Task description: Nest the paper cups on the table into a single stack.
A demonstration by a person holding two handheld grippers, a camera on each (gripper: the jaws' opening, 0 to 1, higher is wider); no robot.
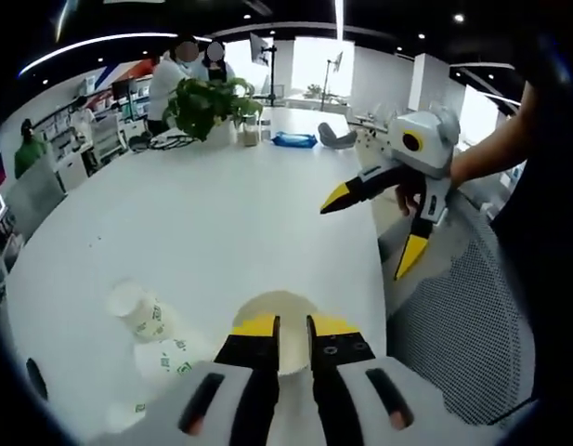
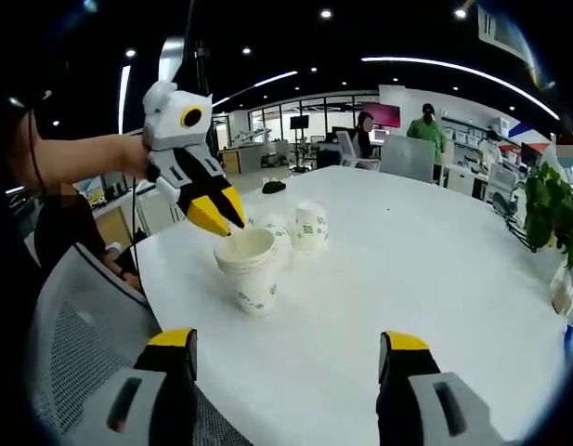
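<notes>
A stack of nested white paper cups with green print stands near the table's edge. My left gripper is shut on the rim of the stack's top cup; in the left gripper view the jaws close on that rim from both sides. Two more cups stand just behind the stack, and in the left gripper view they lie to the left. My right gripper is open with nothing between its jaws, held off the table's edge in a person's hand.
The large white table stretches away. A potted plant and a blue item sit at its far end. A grey mesh chair stands by the table's edge. People stand in the background.
</notes>
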